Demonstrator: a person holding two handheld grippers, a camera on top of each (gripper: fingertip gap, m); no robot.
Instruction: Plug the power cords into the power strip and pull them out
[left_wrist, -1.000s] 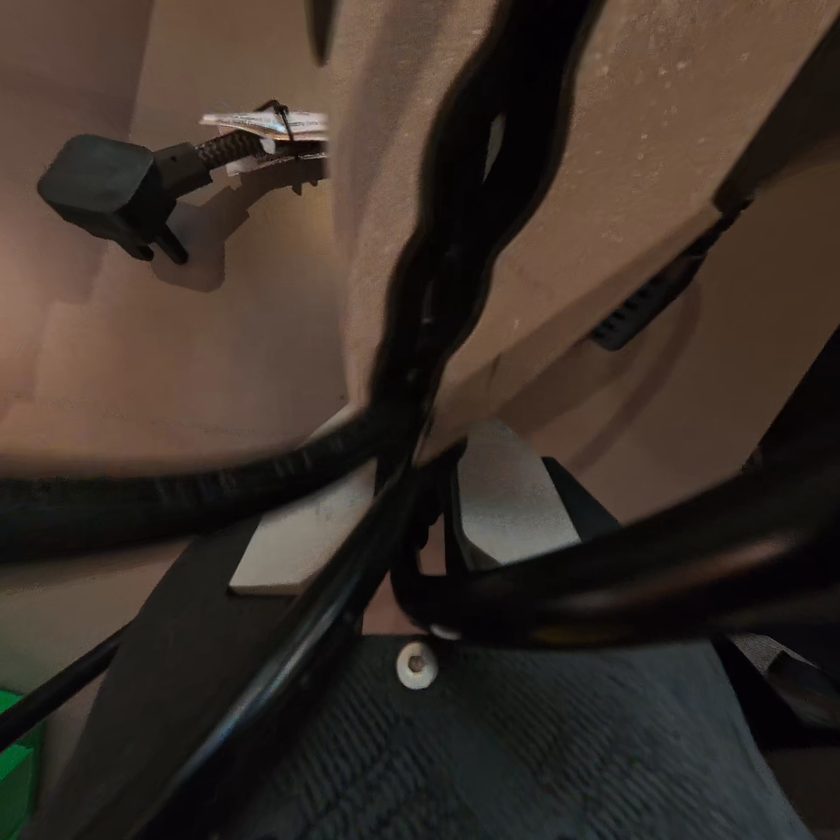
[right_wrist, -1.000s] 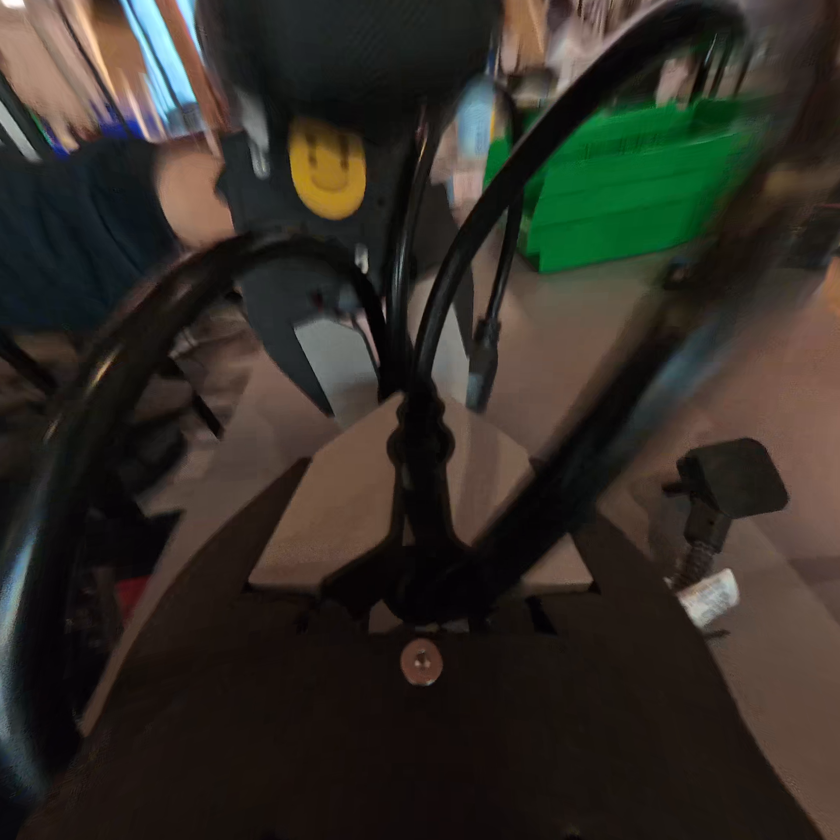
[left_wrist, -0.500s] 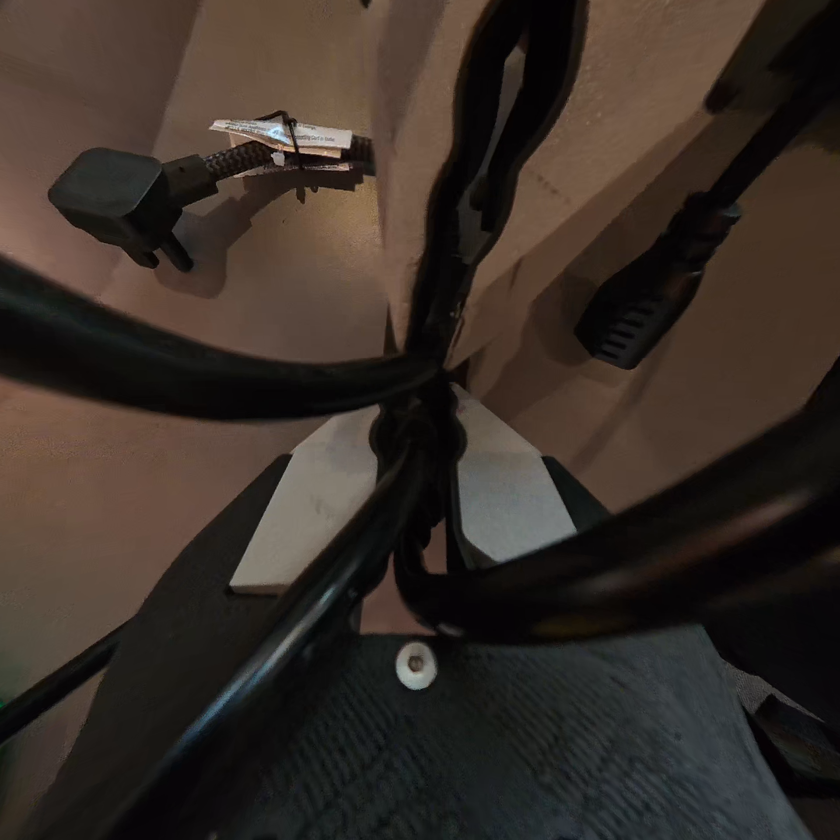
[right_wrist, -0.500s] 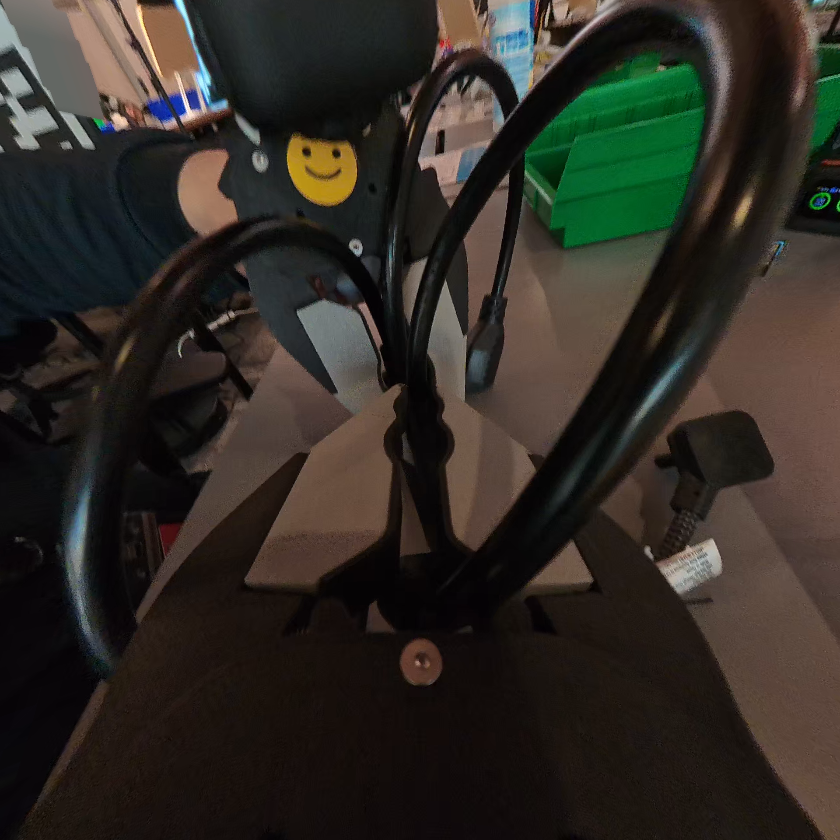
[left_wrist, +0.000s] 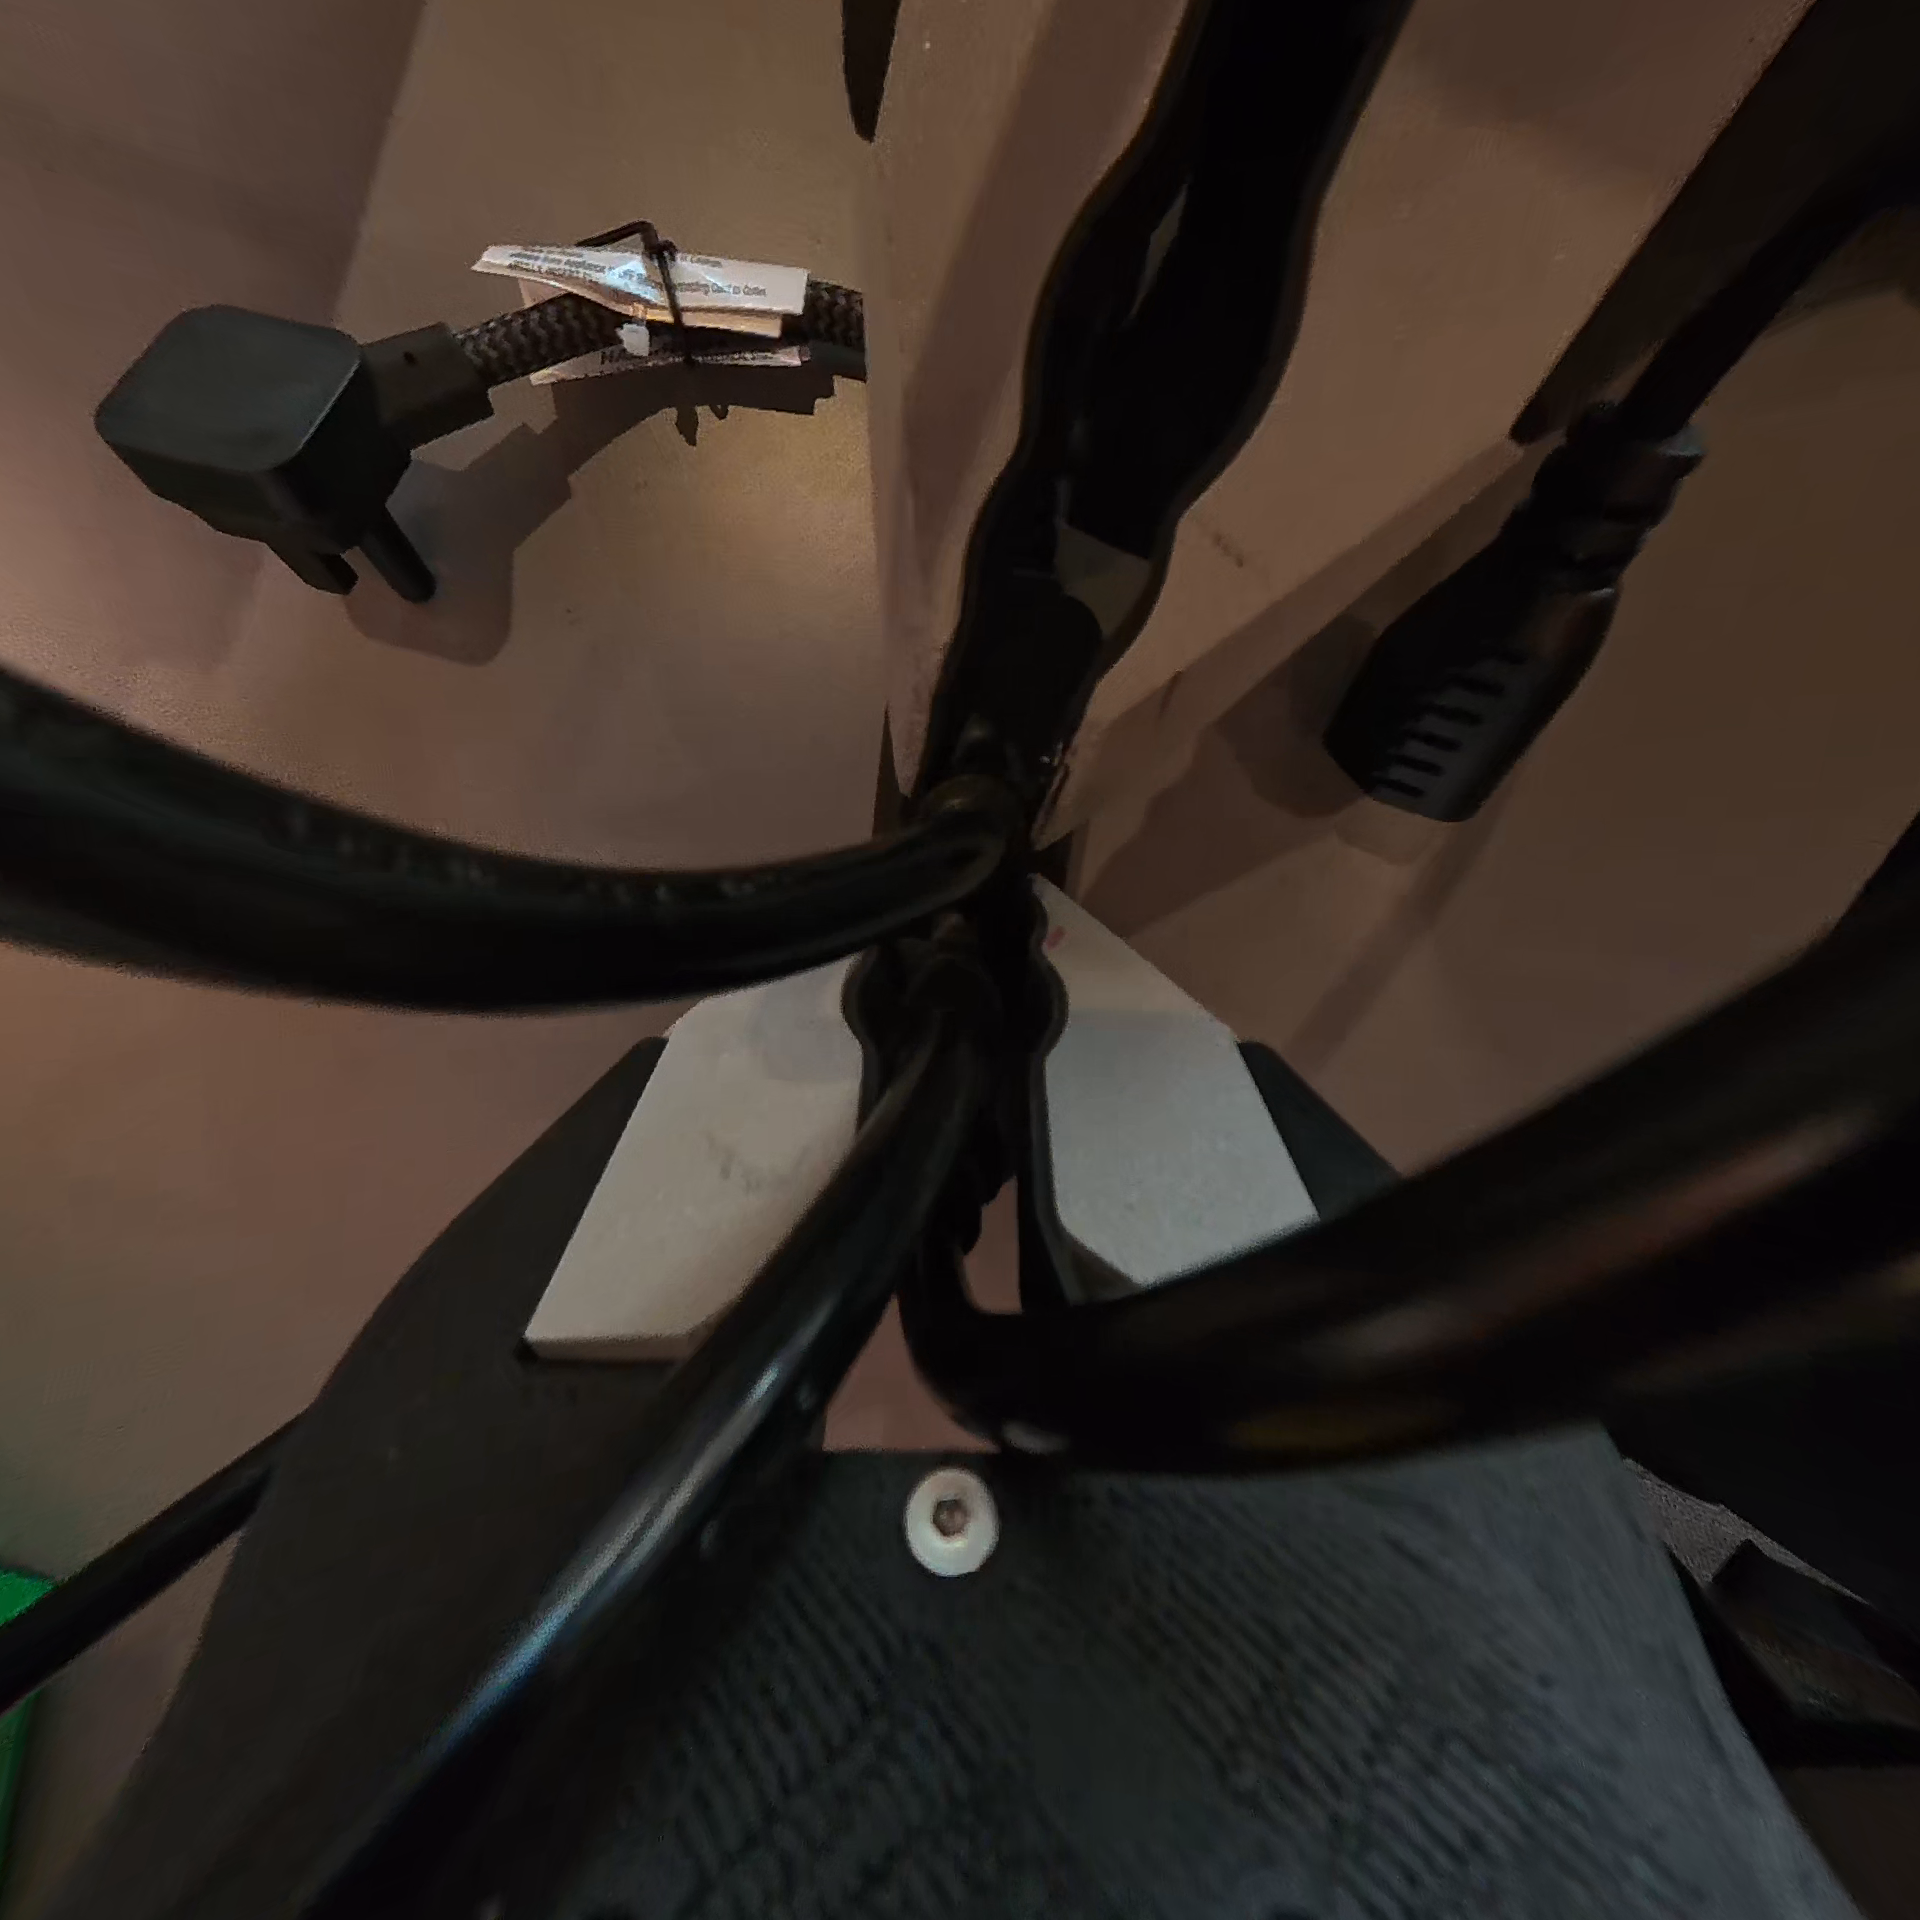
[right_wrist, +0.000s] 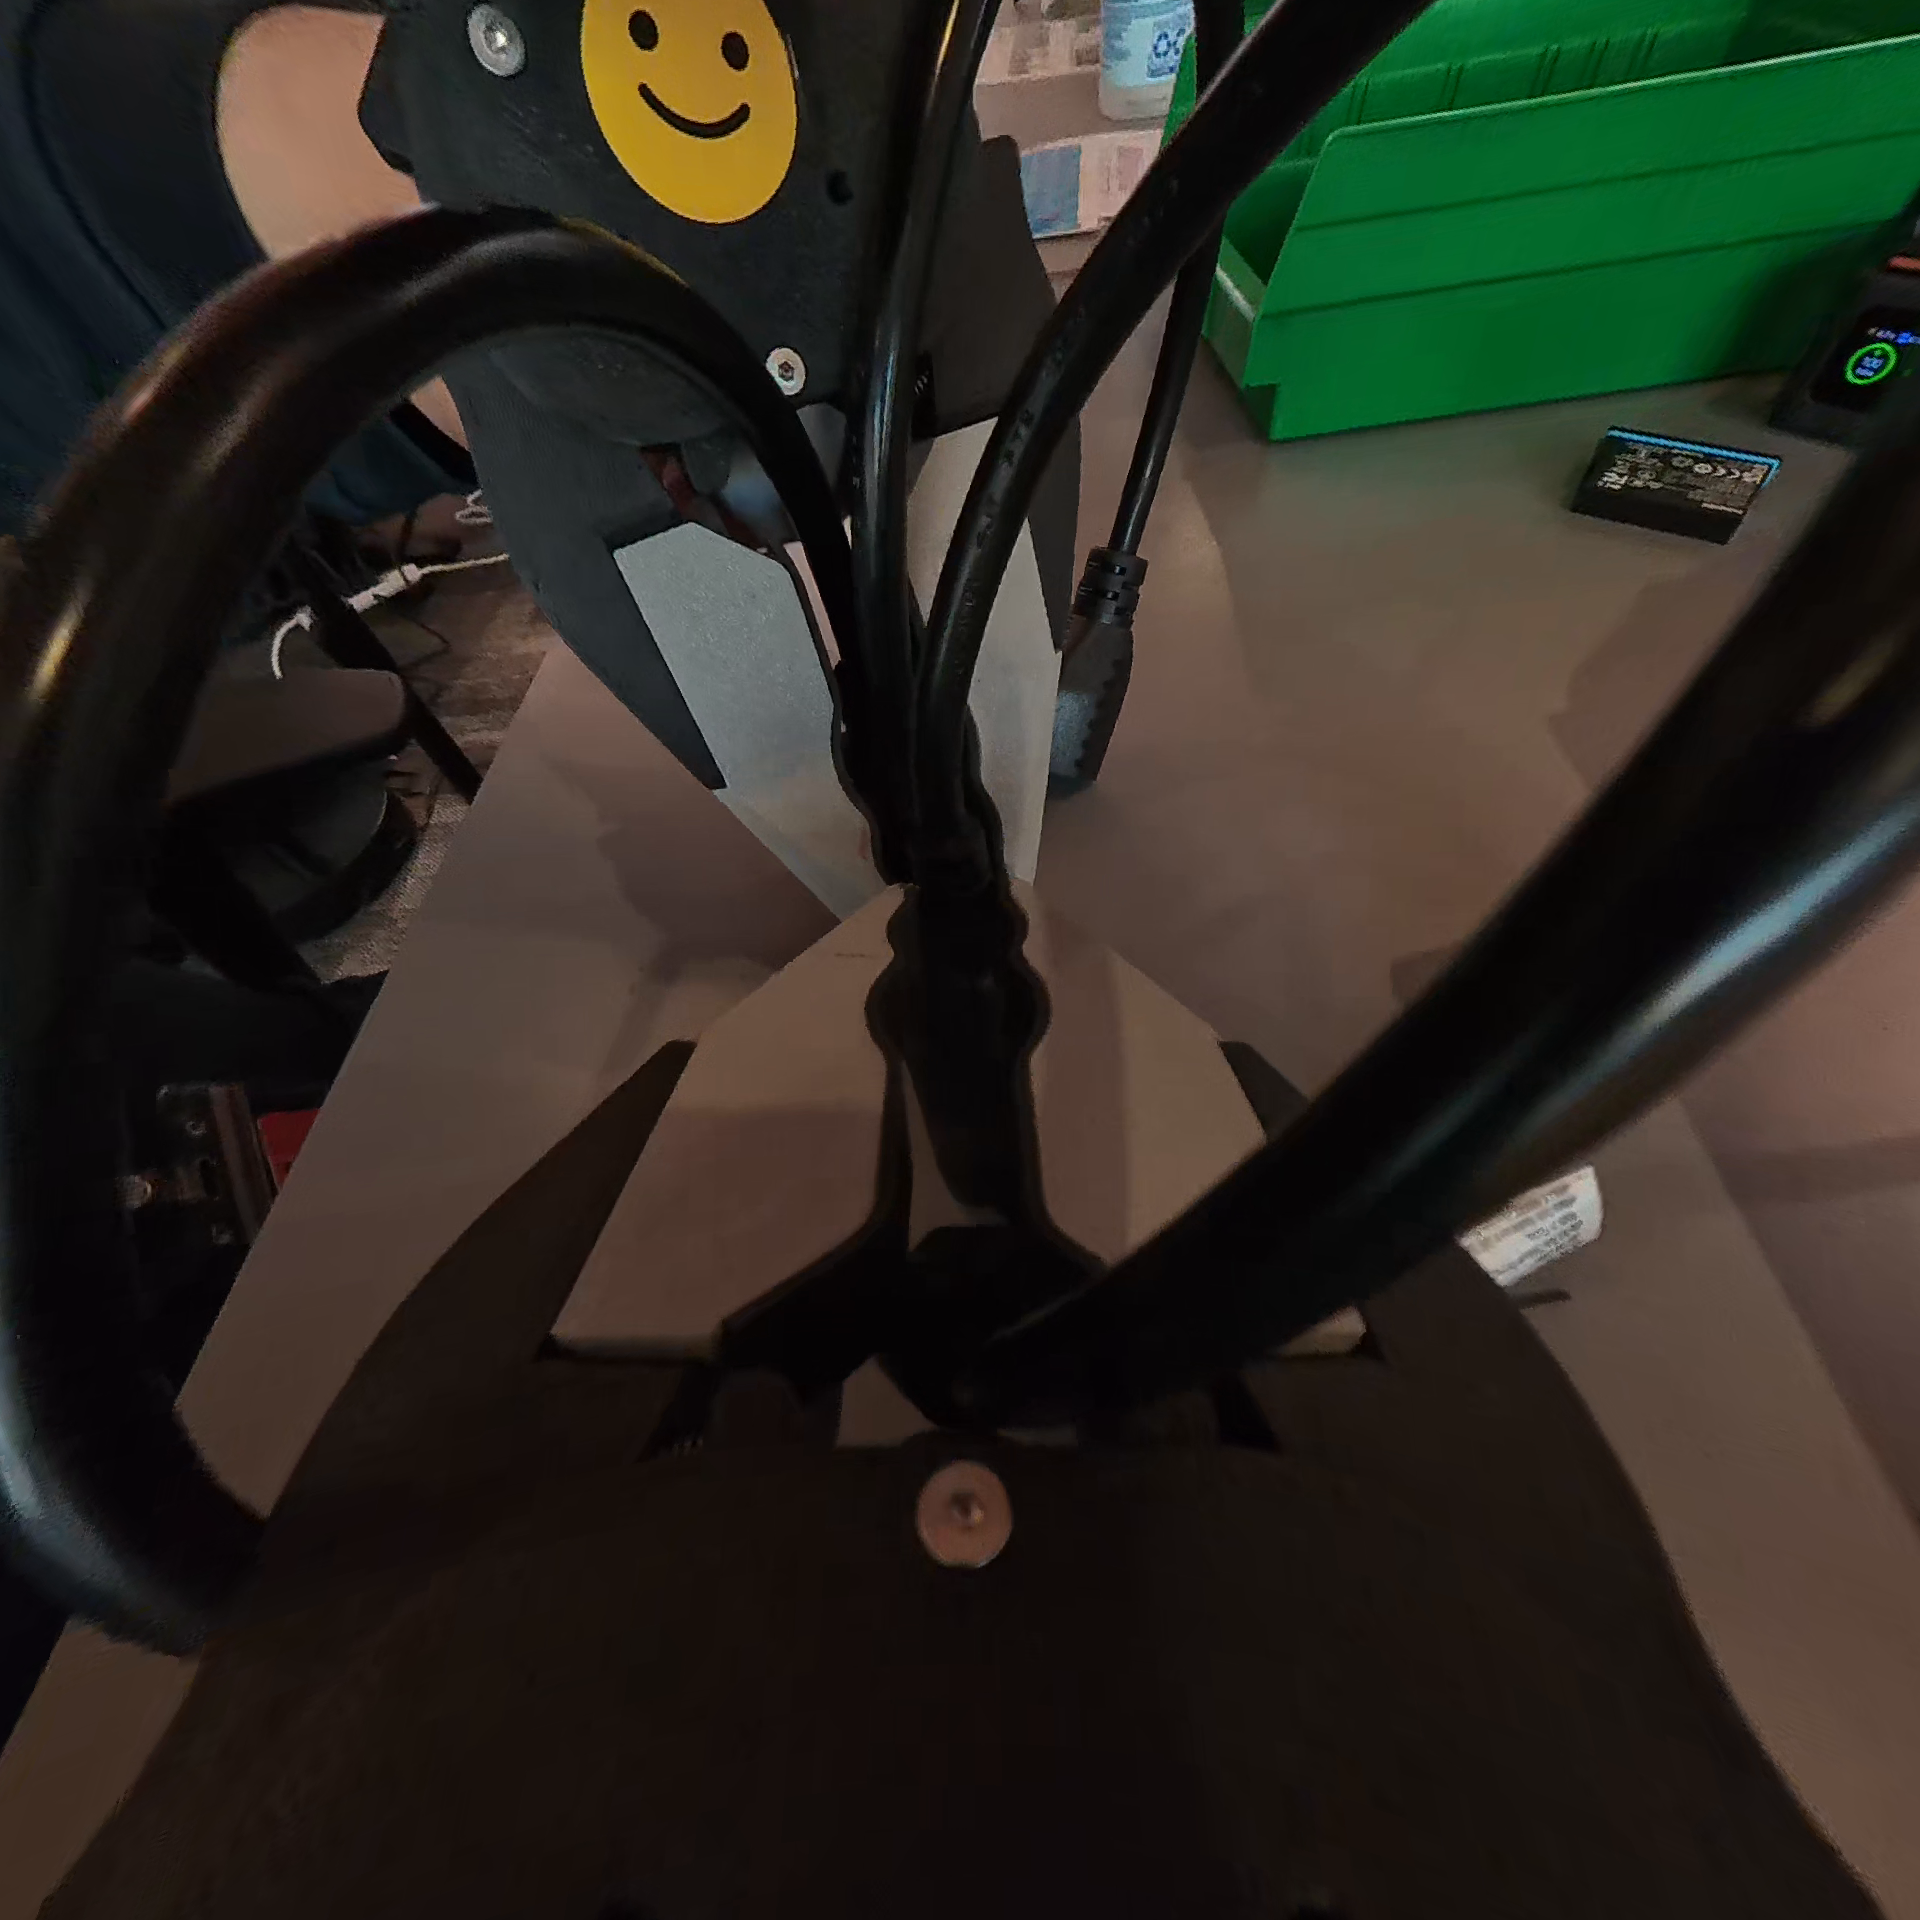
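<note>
— Grippers first: your left gripper (left_wrist: 961, 935) and right gripper (right_wrist: 961, 935) meet tip to tip, both clamped on one bundle of black power cord (right_wrist: 935, 727).

— Which step?

— Probably sorting the cord; no power strip is in view. A loose plug (left_wrist: 249, 426) lies on the worktop (left_wrist: 623, 644). Next, free one plug end.

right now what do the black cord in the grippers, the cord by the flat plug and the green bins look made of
Black cord: looks like smooth rubber or PVC jacket, semi-gloss, with light streaks along its curves. Cord by the flat plug: woven fabric braid, matte, criss-cross weave visible; the plug itself looks like matte moulded plastic. Green bins: probably hard moulded plastic, uniform colour, slight sheen, crisp stepped edges.
</note>
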